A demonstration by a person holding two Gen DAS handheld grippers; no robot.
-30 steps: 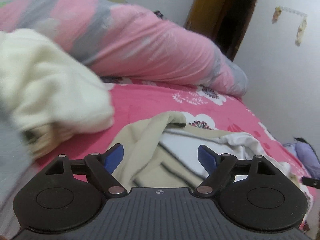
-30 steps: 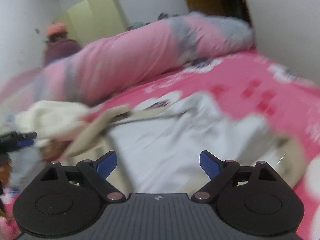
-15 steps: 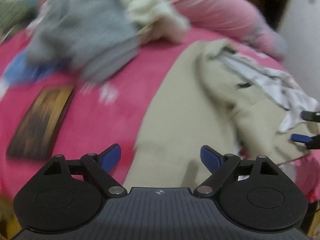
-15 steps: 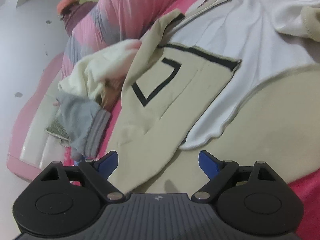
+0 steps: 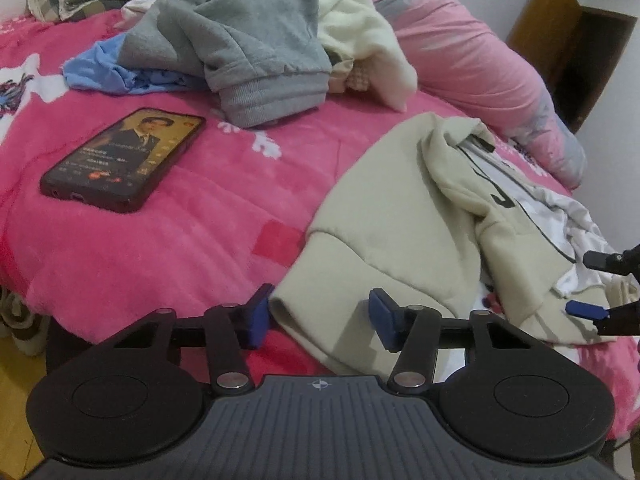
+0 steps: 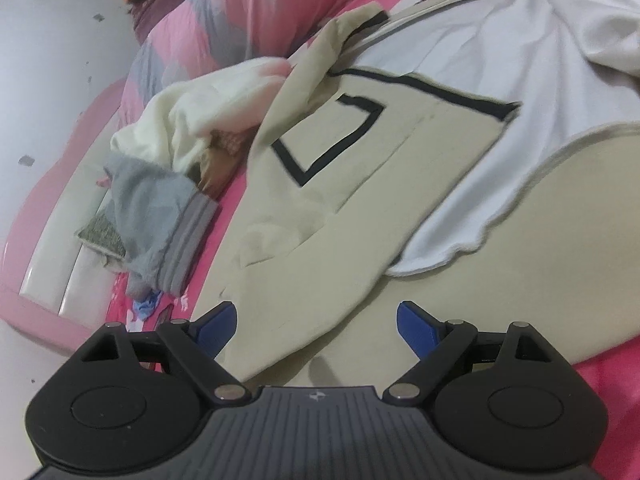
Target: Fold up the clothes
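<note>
A beige sweatshirt (image 5: 400,216) with black line markings and a white lining lies crumpled on the pink bed. Its ribbed hem corner sits between the open jaws of my left gripper (image 5: 318,316), not clamped. In the right wrist view the same sweatshirt (image 6: 360,200) fills the frame, white lining (image 6: 500,100) showing. My right gripper (image 6: 316,322) is open just above the beige fabric, holding nothing. The right gripper's tips also show in the left wrist view (image 5: 600,284) at the garment's far right edge.
A phone (image 5: 124,158) with a lit screen lies on the pink blanket (image 5: 160,248) at left. A pile of grey (image 5: 248,40), cream (image 5: 360,28) and blue (image 5: 100,68) clothes lies behind. A rolled pink quilt (image 5: 480,68) runs along the back. The bed edge is at lower left.
Both grippers swung down from looking across the bed to the beige sweatshirt. My left gripper moved in onto the hem corner and its jaws have narrowed somewhat. The right gripper moved slightly closer.
</note>
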